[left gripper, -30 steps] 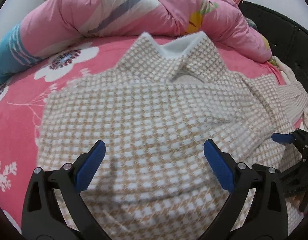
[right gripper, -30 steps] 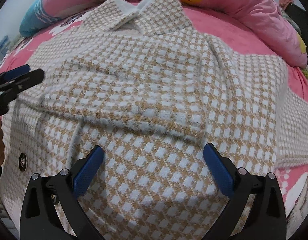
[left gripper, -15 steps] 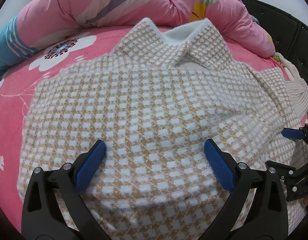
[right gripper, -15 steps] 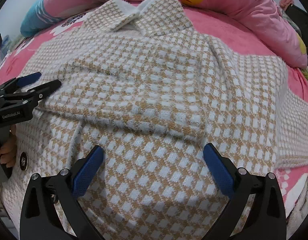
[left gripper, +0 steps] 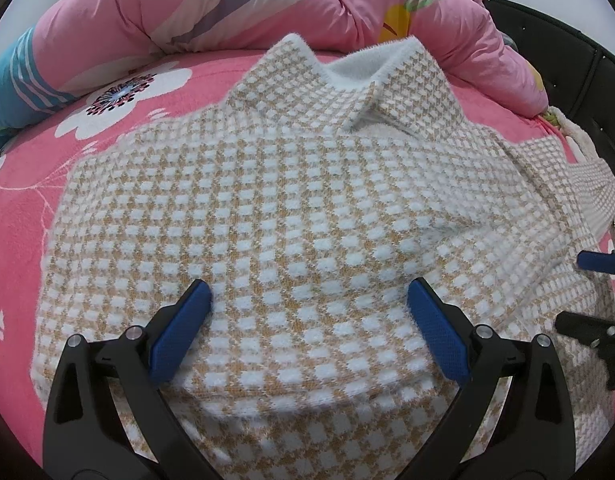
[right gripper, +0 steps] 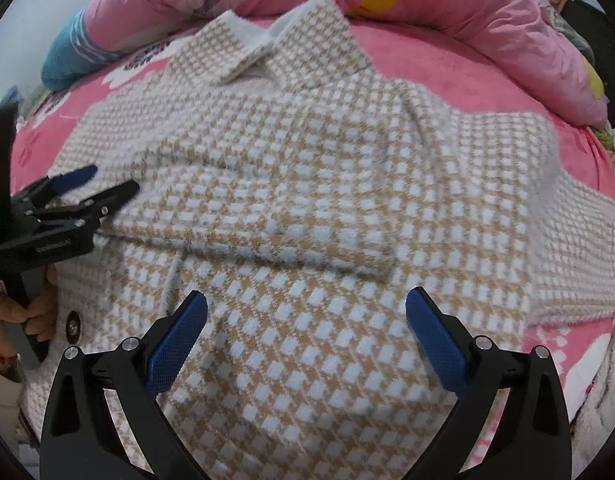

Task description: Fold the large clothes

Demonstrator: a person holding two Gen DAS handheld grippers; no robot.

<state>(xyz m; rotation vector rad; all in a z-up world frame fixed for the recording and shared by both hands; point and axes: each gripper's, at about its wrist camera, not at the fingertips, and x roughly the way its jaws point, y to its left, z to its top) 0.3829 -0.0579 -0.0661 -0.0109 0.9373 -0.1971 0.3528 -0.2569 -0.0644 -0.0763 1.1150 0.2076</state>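
Over the last second both tongs, left (left gripper: 307,328) and right (right gripper: 306,332), have moved in over the checked knit jacket (left gripper: 291,216) lying collar-up on the pink bed (left gripper: 23,216). Both stand wide and empty, one sleeve (right gripper: 267,216) already folded across, so the other side is probably next.

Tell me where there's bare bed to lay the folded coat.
Bare sheet lies left of the checked coat, between it and the rolled quilt. A smaller strip runs right of the collar. The centre is covered, under both open grippers.
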